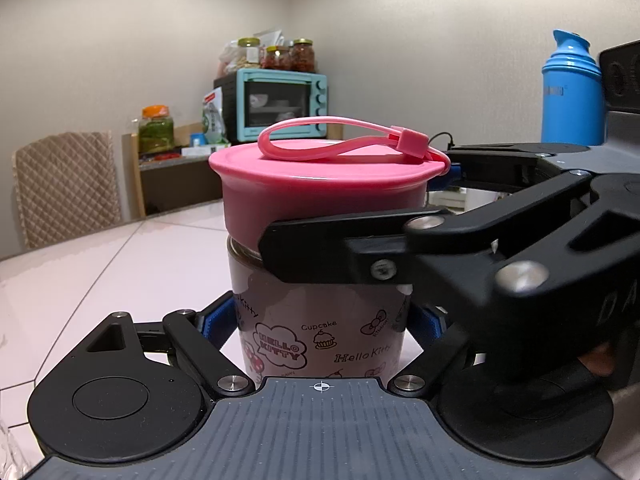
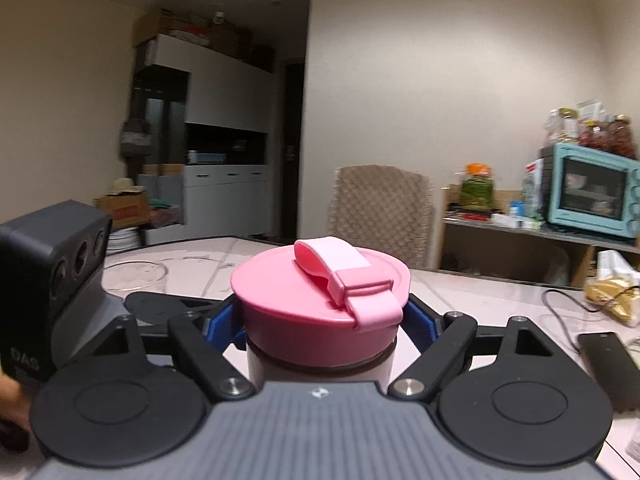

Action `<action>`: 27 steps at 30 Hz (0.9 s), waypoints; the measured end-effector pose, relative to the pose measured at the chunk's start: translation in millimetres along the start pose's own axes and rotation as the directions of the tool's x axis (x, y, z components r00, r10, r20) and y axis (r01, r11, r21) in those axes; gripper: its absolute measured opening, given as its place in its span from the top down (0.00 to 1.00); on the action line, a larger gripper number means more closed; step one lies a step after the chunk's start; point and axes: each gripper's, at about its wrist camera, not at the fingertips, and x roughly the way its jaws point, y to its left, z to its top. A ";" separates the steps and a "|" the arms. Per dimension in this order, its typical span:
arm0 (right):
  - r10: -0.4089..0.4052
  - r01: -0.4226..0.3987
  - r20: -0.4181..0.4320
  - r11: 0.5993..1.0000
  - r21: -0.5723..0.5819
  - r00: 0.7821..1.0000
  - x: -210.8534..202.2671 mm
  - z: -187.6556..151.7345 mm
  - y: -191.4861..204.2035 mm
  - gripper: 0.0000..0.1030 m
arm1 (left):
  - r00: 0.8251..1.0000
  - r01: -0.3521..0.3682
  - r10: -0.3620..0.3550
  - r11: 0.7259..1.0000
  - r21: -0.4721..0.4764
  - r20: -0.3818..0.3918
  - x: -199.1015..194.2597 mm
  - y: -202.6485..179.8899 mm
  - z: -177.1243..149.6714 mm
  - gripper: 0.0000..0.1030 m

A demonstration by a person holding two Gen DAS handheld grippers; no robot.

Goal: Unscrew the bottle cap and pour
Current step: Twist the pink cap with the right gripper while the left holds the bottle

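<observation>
Two claws clamp one upright bottle (image 1: 320, 320) — left claw (image 1: 320, 324) on its body, right claw (image 2: 322, 320) on the pink cap (image 2: 320, 300) above — ready to twist.

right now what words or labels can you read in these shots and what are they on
"HELLO KITTY" in a cloud shape, on the bottle
"Hello Kitty" in script, lower right on the same bottle
"Cupcake" above a small cake drawing, same bottle
"DAS", seen upside down, on the left gripper's housing
Blue flask: dark label print, too blurred to read
Box beside the toaster oven: print too small to read
</observation>
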 end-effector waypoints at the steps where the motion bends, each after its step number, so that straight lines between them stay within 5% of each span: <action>1: 0.018 -0.018 -0.001 1.000 -0.002 1.000 0.4 0.5 -3.8 0.18 | 1.000 0.000 0.000 1.000 0.000 0.000 0.2 1.4 -0.1 0.13; 3: 0.106 -0.107 -0.007 0.994 -0.039 0.994 0.9 2.0 -17.4 0.18 | 1.000 -0.001 0.001 1.000 0.002 0.000 -0.1 0.9 -0.2 0.13; 13: 0.300 -0.307 -0.071 0.945 -0.117 0.951 2.7 16.3 -44.2 0.18 | 1.000 0.000 0.000 1.000 0.000 0.000 1.3 2.8 0.9 0.13; 21: 0.324 -0.328 -0.060 0.938 -0.109 0.944 -0.6 18.2 -46.2 0.17 | 1.000 0.001 -0.001 1.000 -0.001 0.000 0.8 3.5 1.0 0.13; 27: 0.229 -0.231 -0.045 0.971 -0.066 0.972 -8.3 19.0 -37.1 0.05 | 1.000 0.000 0.000 1.000 0.000 0.000 1.1 3.8 1.1 0.13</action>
